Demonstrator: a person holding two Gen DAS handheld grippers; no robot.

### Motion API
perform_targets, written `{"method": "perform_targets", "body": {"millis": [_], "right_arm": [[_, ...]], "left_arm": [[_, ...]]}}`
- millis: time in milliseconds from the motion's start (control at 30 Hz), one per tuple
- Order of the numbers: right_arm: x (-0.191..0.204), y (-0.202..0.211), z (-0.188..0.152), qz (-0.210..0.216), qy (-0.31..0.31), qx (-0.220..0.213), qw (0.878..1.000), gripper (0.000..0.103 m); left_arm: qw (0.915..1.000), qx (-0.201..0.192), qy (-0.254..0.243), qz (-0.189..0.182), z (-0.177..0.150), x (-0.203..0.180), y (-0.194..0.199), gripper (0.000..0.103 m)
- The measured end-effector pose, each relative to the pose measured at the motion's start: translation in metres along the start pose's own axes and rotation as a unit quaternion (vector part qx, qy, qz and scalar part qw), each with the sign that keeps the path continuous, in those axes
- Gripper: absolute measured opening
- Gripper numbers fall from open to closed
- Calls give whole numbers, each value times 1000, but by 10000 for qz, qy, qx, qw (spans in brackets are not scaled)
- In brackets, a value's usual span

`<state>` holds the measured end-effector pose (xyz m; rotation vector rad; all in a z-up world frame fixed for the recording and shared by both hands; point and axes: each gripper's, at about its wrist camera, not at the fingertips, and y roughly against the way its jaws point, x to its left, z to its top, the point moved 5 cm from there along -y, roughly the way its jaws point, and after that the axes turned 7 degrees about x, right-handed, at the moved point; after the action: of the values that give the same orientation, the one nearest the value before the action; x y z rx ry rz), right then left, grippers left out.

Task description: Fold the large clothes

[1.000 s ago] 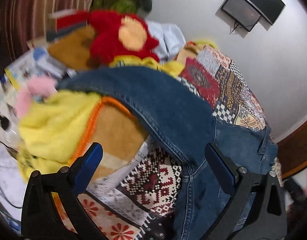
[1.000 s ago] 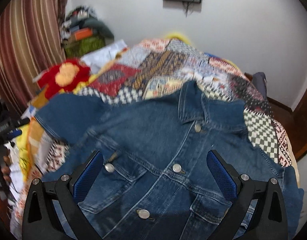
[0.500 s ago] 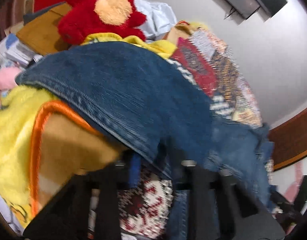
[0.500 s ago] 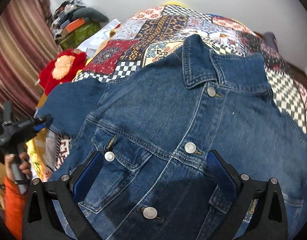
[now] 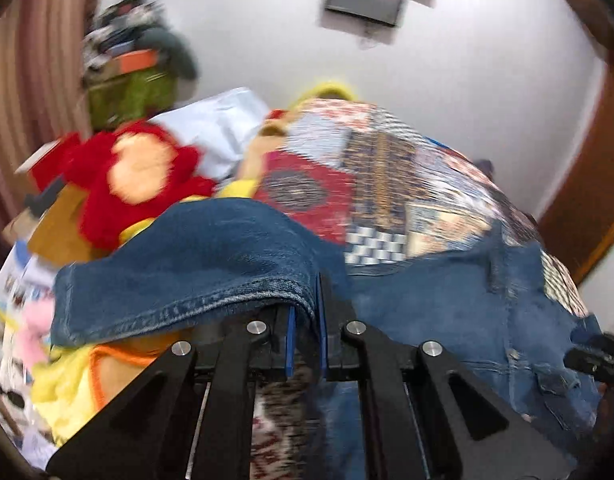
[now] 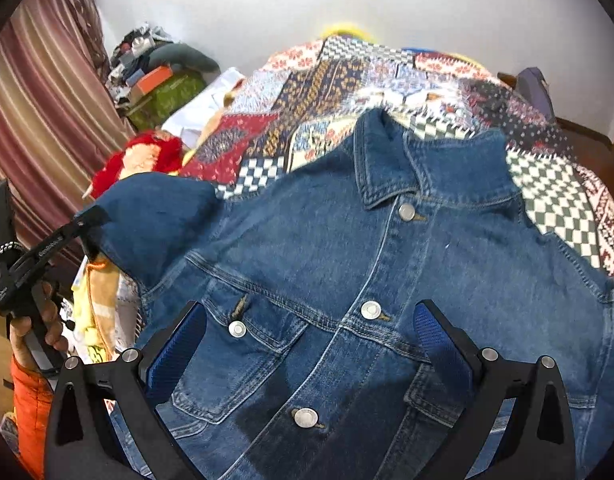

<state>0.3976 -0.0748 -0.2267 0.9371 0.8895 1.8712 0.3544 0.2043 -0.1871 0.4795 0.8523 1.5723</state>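
Denim jacket [image 5: 447, 304] lies front-up on the patchwork quilt [image 5: 371, 184]. Left wrist view: my left gripper [image 5: 305, 332] is clamped on the jacket's sleeve [image 5: 195, 272], blue pads pinching the fabric edge, sleeve raised over the yellow blanket [image 5: 63, 392]; red plush toy [image 5: 135, 176] behind. Right wrist view: my right gripper [image 6: 311, 344] hangs over the buttoned front, jaws wide apart, nothing gripped. Left hand [image 6: 35, 328] visible at the frame's left edge, holding the other gripper at the sleeve.

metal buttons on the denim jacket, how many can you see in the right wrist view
4. One under the collar, one mid-placket, one low on the placket, one on the chest pocket flap on the picture's left. Others may be hidden lower down.
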Motion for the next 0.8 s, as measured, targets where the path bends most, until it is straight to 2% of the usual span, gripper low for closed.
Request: {"method": "perform_targets", "body": {"millis": [33, 100, 200, 333, 433, 500, 533, 600, 667, 733, 800], "right_arm": [[-1, 5, 0, 5, -8, -41, 10000, 103], [-2, 16, -2, 12, -28, -123, 9999, 103], [-6, 33, -5, -19, -28, -245, 9997, 103], [-15, 55, -10, -224, 45, -433, 9988, 103], [-22, 69, -14, -390, 124, -546, 9977, 103], [-26, 76, -16, -499, 176, -608, 9967, 103], [-27, 78, -17, -536, 195, -625, 9964, 103], [-28, 79, -19, -614, 249, -647, 9957, 103], [-27, 78, -19, -620, 277, -644, 9956, 103], [-24, 76, -19, -576, 279, -630, 9960, 103], [-20, 74, -19, -530, 302, -634, 9961, 103]], "left_arm": [[9999, 61, -98, -38, -1, -10, -5, 8], [9984, 368, -276, -340, -9, -32, -24, 8], [9940, 958, -233, -471, -30, -48, -63, 8], [9848, 1642, 86, -565, -58, -48, -106, 8], [9796, 1945, 132, -479, -76, -44, -122, 9], [9780, 1999, 214, -557, -78, -42, -119, 12], [9765, 2045, 256, -630, -77, -41, -115, 16], [9757, 2018, 348, -775, -77, -36, -105, 31], [9786, 1841, 445, -799, -73, -28, -94, 56], [9832, 1594, 568, -683, -64, -15, -79, 61], [9846, 1442, 760, -629, -57, 5, -69, 61]]}}
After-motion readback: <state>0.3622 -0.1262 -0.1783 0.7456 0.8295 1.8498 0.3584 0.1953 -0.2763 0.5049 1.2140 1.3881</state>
